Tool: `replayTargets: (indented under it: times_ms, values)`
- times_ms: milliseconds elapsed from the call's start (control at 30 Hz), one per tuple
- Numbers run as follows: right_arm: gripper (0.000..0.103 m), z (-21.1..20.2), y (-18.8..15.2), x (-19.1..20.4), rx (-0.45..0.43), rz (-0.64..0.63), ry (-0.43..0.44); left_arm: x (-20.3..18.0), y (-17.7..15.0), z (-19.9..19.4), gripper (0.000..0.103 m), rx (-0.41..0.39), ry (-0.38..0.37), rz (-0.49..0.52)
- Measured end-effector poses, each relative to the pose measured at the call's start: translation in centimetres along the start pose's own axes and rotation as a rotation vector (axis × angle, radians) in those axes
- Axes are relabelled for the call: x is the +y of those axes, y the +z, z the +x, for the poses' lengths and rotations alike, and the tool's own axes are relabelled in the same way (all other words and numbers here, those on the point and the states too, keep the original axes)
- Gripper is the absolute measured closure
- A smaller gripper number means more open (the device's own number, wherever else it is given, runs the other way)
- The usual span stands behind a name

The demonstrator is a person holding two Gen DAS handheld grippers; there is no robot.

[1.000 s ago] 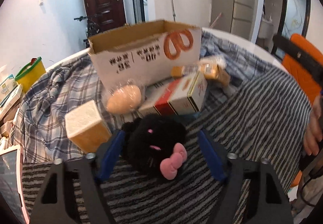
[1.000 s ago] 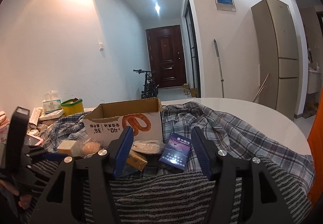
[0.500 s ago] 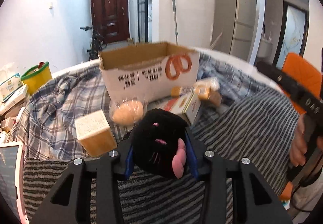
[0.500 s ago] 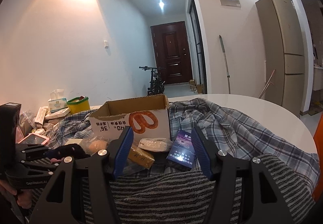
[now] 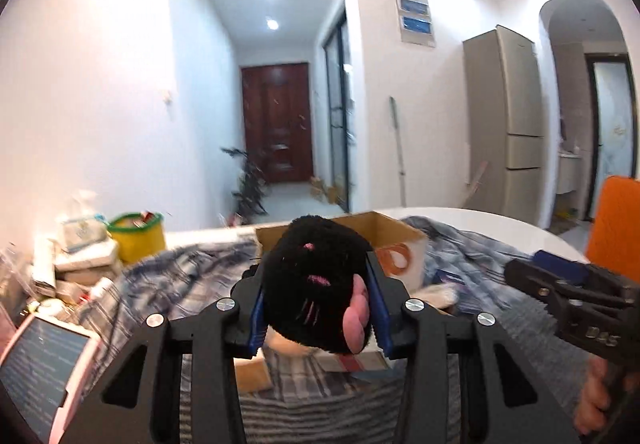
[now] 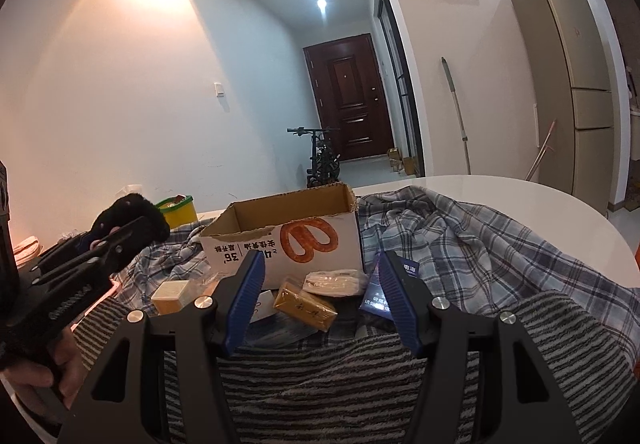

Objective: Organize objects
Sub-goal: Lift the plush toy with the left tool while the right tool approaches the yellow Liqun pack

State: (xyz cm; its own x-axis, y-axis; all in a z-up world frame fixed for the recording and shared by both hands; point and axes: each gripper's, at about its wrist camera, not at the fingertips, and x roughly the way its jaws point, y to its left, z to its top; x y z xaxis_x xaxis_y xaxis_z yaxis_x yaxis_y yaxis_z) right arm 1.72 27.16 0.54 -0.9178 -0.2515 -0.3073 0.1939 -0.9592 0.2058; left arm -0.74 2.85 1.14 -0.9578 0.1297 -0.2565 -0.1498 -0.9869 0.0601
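Observation:
My left gripper [image 5: 314, 270] is shut on a black plush toy [image 5: 316, 284] with a pink bow, and holds it up above the cloth. In the right wrist view the same left gripper [image 6: 108, 240] and plush toy [image 6: 128, 212] hang at the left, level with the open cardboard box [image 6: 288, 240]. My right gripper [image 6: 320, 264] stands open in front of the box with nothing between its pads. Below it lie a yellow-brown packet [image 6: 306, 306], a white packet [image 6: 334, 280], a dark blue box [image 6: 376, 296] and a tan block [image 6: 172, 294].
A plaid cloth [image 6: 460, 244] and a striped cloth [image 6: 320, 384] cover the round white table [image 6: 520, 196]. A yellow tub [image 5: 136, 234] and stacked boxes sit at the left. A pink-cased screen [image 5: 44, 364] lies near left. An orange chair [image 5: 616, 220] stands at the right.
The left gripper closed on the plush toy, lifted it off the striped cloth and tilted upward. The right gripper stayed still and open.

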Motion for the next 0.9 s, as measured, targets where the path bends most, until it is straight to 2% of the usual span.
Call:
replayTargets:
  times_ms: [67, 200, 300, 433, 600, 900]
  values:
    - [0.044, 0.2, -0.2, 0.2, 0.008, -0.003, 0.003, 0.2, -0.7, 0.2, 0.059, -0.013, -0.023, -0.011]
    - [0.044, 1.6, -0.9, 0.4, 0.055, 0.003, 0.017, 0.9, -1.3, 0.9, 0.059, 0.008, -0.044, -0.044]
    - [0.045, 3.1, -1.4, 0.5, 0.108, 0.034, 0.049, 1.3, -1.5, 0.8, 0.059, -0.004, -0.025, -0.058]
    - [0.045, 4.9, -2.0, 0.1, 0.168, 0.099, 0.097, 0.6, -1.9, 0.5, 0.059, -0.018, -0.007, -0.021]
    - [0.045, 6.4, -2.2, -0.1, 0.200, 0.148, 0.092, -0.4, -2.1, 0.9, 0.059, -0.002, 0.047, 0.019]
    - [0.045, 8.6, -3.0, -1.4, 0.281, 0.269, 0.103, 1.1, -2.4, 1.6, 0.059, 0.032, 0.030, -0.050]
